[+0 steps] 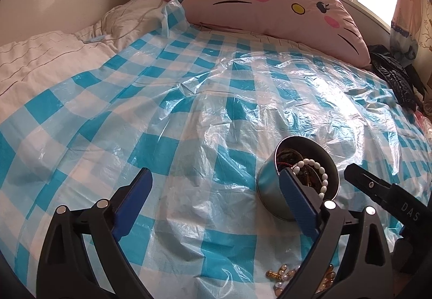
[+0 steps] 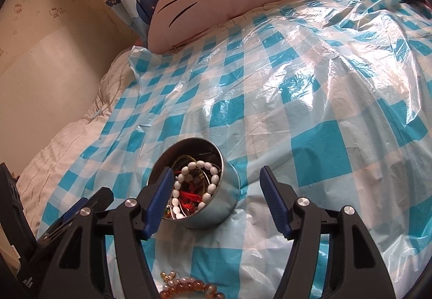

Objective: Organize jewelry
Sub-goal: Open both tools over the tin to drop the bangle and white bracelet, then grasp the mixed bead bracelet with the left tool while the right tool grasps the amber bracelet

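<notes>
Now both grippers, left gripper (image 1: 216,188) and right gripper (image 2: 216,183), are hanging wide open and empty; beads (image 2: 189,289) lying below them are probably going into the tin (image 2: 216,207) ahead.

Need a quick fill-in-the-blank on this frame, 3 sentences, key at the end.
1. The white bead bracelet lies inside the round ____ tin.
2. The tin stands on a blue-and-white ____ plastic sheet.
3. Both the left gripper and the right gripper are ____.

Missing: metal; checked; open
</notes>
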`<state>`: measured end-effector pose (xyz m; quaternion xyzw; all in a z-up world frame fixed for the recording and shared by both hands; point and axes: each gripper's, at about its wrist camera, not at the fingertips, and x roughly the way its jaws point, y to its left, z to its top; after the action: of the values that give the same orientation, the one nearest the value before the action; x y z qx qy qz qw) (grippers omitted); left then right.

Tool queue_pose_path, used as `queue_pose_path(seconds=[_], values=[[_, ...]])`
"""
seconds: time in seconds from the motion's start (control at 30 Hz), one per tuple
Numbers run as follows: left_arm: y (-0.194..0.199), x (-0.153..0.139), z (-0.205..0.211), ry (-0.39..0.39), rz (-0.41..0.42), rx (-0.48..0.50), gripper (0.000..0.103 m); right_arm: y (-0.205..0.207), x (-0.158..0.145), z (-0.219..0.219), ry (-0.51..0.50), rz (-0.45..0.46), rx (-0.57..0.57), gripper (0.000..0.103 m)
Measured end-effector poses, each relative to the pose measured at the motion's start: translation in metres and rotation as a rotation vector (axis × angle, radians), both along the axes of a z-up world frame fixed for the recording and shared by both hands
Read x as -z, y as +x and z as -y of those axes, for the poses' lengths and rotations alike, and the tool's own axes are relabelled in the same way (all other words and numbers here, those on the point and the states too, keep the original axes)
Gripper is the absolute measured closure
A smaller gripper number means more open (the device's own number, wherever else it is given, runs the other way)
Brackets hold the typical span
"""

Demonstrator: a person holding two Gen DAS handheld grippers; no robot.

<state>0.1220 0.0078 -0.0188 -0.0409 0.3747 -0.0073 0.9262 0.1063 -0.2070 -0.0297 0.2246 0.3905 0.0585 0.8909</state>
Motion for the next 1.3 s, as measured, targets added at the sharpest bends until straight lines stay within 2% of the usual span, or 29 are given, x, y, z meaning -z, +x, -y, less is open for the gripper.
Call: queue_pose_path(seconds=[0.1, 0.23, 0.37, 0.5, 0.63, 0.7, 0.8, 0.83, 0.87, 0.9, 0.93, 1.03, 1.17, 1.3], values=[[-0.001, 0.004, 0.001, 0.008, -0.016, 0.012, 0.012, -0.013, 0.001, 0.002, -0.076, -0.051, -0.039, 0.036], [-0.007, 0.005, 0.006, 0.029, -0.011, 0.025, 0.012, -0.031, 0.011, 0.002, -0.126, -0.106, -0.105, 0.036], [-0.017, 0.006, 0.005, 0.044, -0.019, 0.02, 0.012, -0.05, 0.018, -0.014, -0.176, -0.115, -0.204, 0.037], [-0.023, 0.007, -0.003, 0.03, -0.031, -0.004, 0.012, -0.052, 0.023, -0.036, -0.2, -0.114, -0.313, 0.056], [-0.029, 0.007, -0.011, 0.013, -0.034, -0.024, 0.012, -0.054, 0.03, -0.049, -0.223, -0.132, -0.376, 0.06], [-0.031, 0.008, -0.012, 0.012, -0.035, -0.026, 0.012, -0.055, 0.031, -0.05, -0.199, -0.138, -0.401, 0.069], [-0.034, 0.008, -0.012, 0.017, -0.033, -0.027, 0.012, -0.06, 0.033, -0.059, -0.226, -0.149, -0.436, 0.071], [-0.035, 0.008, -0.012, 0.016, -0.033, -0.026, 0.012, -0.061, 0.032, -0.06, -0.231, -0.151, -0.437, 0.072], [-0.035, 0.008, -0.012, 0.015, -0.034, -0.025, 0.012, -0.06, 0.032, -0.058, -0.23, -0.153, -0.431, 0.077], [-0.035, 0.008, -0.011, 0.016, -0.033, -0.024, 0.012, -0.06, 0.032, -0.055, -0.225, -0.156, -0.415, 0.086], [-0.036, 0.008, -0.011, 0.017, -0.031, -0.024, 0.012, -0.06, 0.032, -0.05, -0.215, -0.156, -0.39, 0.089], [-0.036, 0.008, -0.009, 0.021, -0.033, -0.014, 0.012, -0.063, 0.027, -0.026, -0.116, -0.133, -0.316, 0.09], [-0.036, 0.009, 0.0, 0.021, -0.037, 0.039, 0.012, -0.063, 0.025, 0.002, -0.073, -0.13, -0.185, 0.09], [-0.041, 0.011, 0.023, 0.049, -0.03, 0.146, 0.012, -0.065, 0.022, 0.025, -0.059, -0.117, -0.077, 0.09]])
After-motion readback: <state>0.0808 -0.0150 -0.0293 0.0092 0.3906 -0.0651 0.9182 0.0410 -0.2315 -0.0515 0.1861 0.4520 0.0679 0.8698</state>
